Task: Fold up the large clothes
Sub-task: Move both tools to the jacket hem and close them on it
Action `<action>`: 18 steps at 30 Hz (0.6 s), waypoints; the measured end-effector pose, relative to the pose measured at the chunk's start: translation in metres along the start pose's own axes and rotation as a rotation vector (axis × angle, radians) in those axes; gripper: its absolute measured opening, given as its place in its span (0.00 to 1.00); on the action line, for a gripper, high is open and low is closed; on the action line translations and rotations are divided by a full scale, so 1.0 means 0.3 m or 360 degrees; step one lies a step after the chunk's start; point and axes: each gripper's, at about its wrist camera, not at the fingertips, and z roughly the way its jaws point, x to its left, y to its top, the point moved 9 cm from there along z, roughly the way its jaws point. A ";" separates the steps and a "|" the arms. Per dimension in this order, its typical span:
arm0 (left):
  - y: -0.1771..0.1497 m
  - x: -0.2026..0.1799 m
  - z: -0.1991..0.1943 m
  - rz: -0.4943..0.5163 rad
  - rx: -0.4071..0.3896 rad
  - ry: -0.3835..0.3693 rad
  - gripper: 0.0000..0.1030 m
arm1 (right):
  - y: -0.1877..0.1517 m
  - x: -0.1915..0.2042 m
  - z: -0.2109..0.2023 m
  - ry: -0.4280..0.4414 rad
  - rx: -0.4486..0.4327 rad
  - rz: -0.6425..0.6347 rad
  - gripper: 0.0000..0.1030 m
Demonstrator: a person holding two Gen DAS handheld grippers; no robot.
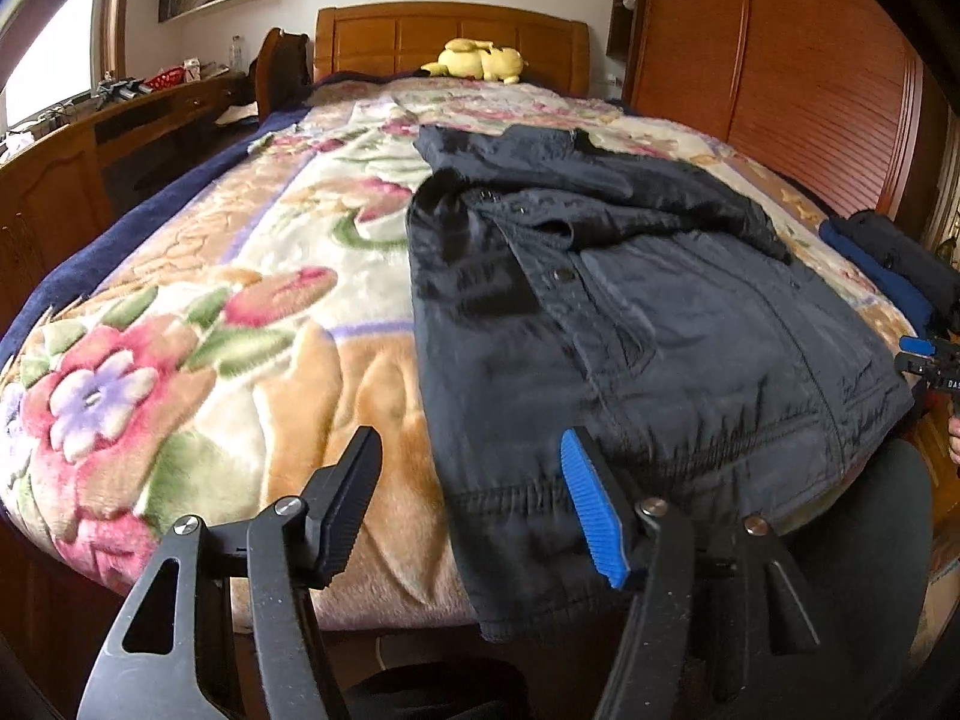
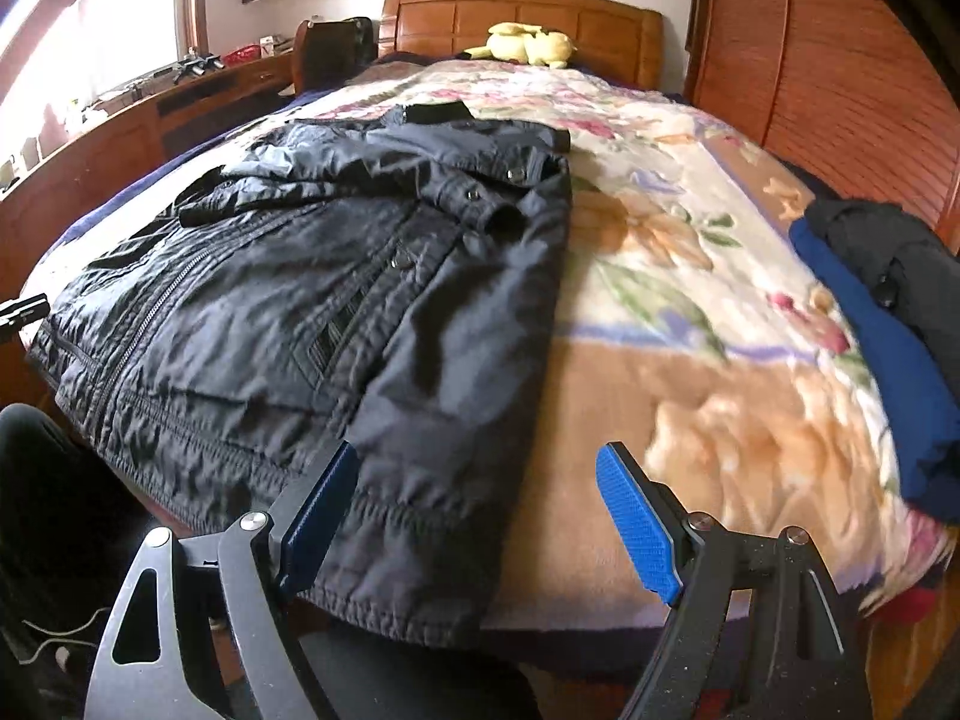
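Both grippers: we hold left gripper (image 1: 474, 504) & right gripper (image 2: 480, 516) spread, empty — poised at hem.
Jacket (image 1: 630, 324): flat on blanket (image 1: 198, 330), hem twd us — ready for folding.

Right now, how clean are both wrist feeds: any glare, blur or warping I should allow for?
Left wrist view: window blown out, strong fisheye bend, dark jacket slightly soft. Right wrist view: window glare washes the left side, blanket smeared near the blue folded clothes.
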 end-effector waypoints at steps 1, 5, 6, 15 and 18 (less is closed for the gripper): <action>-0.008 -0.004 0.005 0.0006 0.0011 -0.0001 0.62 | -0.006 0.001 0.008 0.0007 0.0008 0.0001 0.81; -0.039 -0.012 0.011 -0.0009 0.0059 -0.0015 0.62 | -0.030 0.014 0.026 0.0039 0.0028 -0.0013 0.81; -0.042 -0.013 0.010 -0.0008 0.0061 -0.0015 0.62 | -0.036 0.021 0.028 0.0047 0.0032 -0.0023 0.81; -0.055 -0.032 0.012 0.0000 0.0065 -0.0063 0.51 | -0.070 0.062 0.057 0.0119 0.0050 -0.0105 0.75; -0.051 -0.041 -0.001 0.0006 0.0044 -0.0096 0.29 | -0.066 0.067 0.059 0.0139 0.0038 -0.0119 0.63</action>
